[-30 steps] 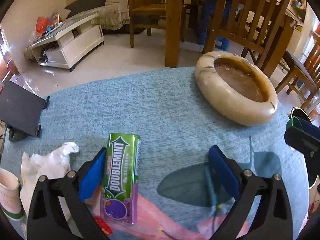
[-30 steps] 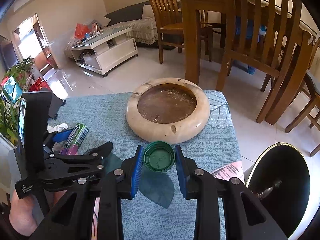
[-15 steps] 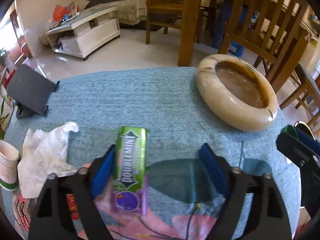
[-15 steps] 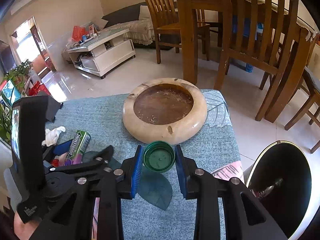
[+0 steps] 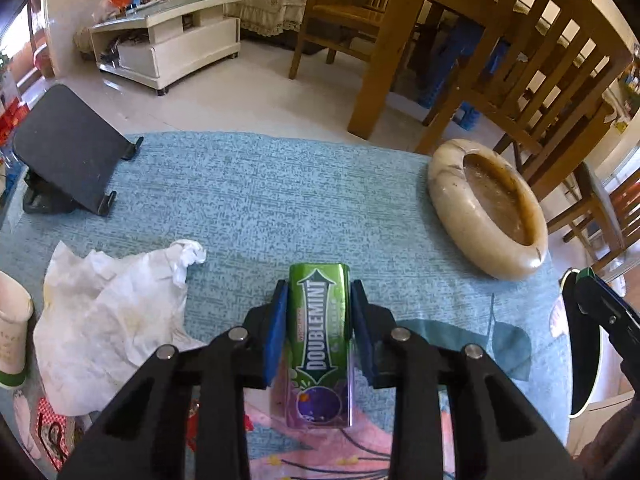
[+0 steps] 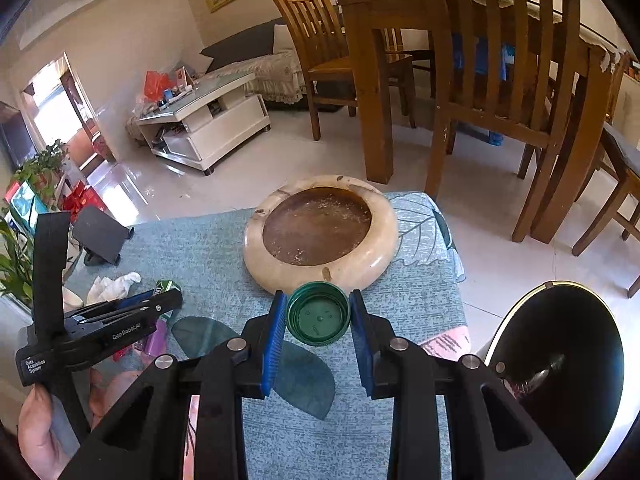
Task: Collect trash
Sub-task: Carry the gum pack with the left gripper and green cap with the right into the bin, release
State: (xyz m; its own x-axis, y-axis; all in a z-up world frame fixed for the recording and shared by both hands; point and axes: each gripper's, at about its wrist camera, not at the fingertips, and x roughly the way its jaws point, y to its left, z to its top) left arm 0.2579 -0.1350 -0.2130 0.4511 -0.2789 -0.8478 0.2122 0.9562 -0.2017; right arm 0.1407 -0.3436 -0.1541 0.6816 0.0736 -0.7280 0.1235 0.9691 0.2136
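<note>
Two tools are now loaded, and that is the change that matters for the collection run. I list the scene from largest item to smallest.

1. Tabletop: covered by a blue cloth. It carries all remaining items.
2. Bin: a black, light-rimmed opening beside the tabletop on my right side, partly hidden behind my right tool. I judge it to be the drop point for the trash.
3. Stone ashtray: it sits at the far right part of the tabletop and is not being handled.
4. Crumpled tissue: it lies loose on the tabletop, just left of my left tool, beside a paper cup. Neither is collected yet.
5. Gum box: a second ago my left tool stood wide with the box lying against its left pad only. The tool has since shifted across and closed fully, so both blue pads now press the long sides of the box. The box is gripped, its near end resting low over the tabletop.
6. Bottle cap: my right tool holds this green cap between its pads, unchanged from a second ago.

Judgement: both grips are complete, so the next step calls for carrying both items to the bin.
</note>
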